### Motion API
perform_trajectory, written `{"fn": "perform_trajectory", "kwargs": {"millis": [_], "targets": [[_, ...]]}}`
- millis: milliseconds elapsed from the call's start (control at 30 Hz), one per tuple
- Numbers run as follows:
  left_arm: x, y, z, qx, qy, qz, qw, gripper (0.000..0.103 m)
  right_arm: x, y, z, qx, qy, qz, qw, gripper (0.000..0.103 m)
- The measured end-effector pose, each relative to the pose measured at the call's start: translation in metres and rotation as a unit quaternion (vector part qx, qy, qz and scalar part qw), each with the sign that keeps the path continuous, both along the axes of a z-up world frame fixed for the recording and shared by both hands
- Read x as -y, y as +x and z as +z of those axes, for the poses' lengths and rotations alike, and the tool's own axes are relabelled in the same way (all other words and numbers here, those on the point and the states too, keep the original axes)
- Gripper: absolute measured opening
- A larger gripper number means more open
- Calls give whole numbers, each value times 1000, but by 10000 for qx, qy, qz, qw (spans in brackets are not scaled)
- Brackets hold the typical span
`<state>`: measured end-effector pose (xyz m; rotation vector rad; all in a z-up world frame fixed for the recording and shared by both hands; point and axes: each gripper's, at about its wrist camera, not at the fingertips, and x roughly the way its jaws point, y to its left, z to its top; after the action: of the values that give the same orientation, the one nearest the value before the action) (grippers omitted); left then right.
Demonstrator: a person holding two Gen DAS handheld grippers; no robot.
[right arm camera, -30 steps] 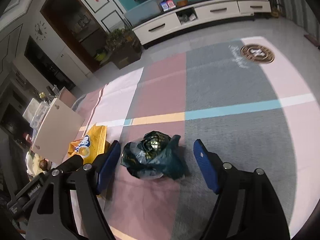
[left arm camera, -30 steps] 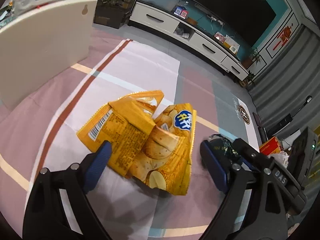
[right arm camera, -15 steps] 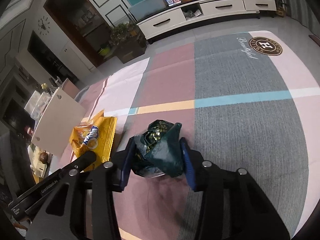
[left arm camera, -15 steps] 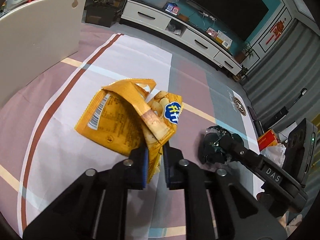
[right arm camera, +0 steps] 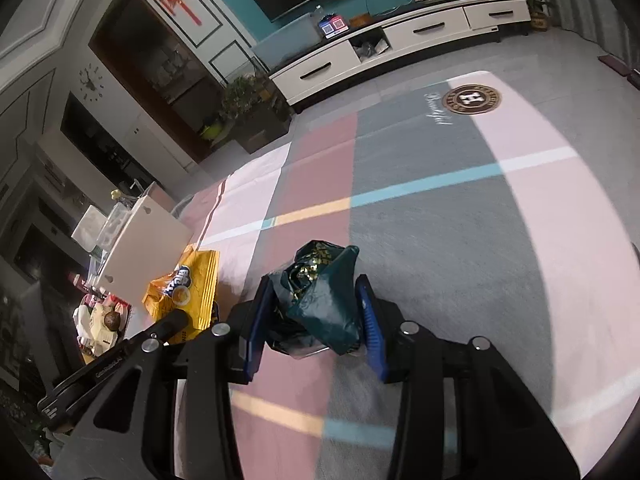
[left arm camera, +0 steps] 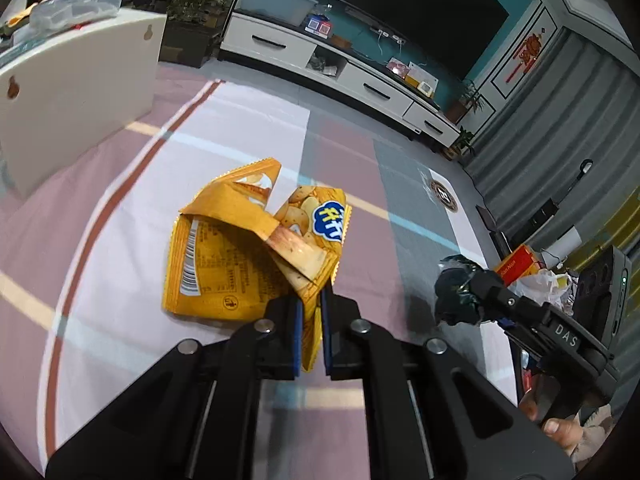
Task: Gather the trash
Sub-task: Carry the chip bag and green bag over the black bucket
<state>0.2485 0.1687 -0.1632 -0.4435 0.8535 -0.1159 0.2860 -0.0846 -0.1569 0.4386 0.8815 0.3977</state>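
My left gripper (left arm camera: pixel 309 322) is shut on the near edge of a crumpled yellow chip bag (left arm camera: pixel 244 248), which hangs lifted above the patterned carpet (left arm camera: pixel 120 280). My right gripper (right arm camera: pixel 316 320) is shut on a crumpled dark green wrapper (right arm camera: pixel 324 300) and holds it above the carpet. The wrapper (left arm camera: pixel 456 292) and the right gripper show at the right of the left wrist view. The chip bag (right arm camera: pixel 188 284) shows at the left of the right wrist view.
A white board (left arm camera: pixel 76 92) stands at the left with clutter behind it. A white TV cabinet (right arm camera: pixel 400 40) runs along the far wall, with a planter (right arm camera: pixel 256 120) beside it. A red box and plastic bags (left arm camera: pixel 532 268) lie at the carpet's right edge.
Both grippers closed from open: the left on the chip bag, the right on the green wrapper. Both items have since been lifted off the carpet.
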Motion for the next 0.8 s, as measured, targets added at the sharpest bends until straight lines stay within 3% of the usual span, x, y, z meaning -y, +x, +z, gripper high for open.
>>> {"fn": "perform_trajectory", "kwargs": {"millis": [167,467,633,800], "targets": [[20,-21,1,-55,31,-154,9999,9,22,-28,7,26,-136,-138,9998,42],[58,-66,19,138,467,-484,9976,9,54,-80,19,246,-453,-304,9982,42],[69,-82,23,193,392,-615,9972,9,64,-103,24,355,-265,-349,9984,42],[84,-86,28,301,569,-757,9951,9,72,-116,31,517,-334,-405,9973,42]]}}
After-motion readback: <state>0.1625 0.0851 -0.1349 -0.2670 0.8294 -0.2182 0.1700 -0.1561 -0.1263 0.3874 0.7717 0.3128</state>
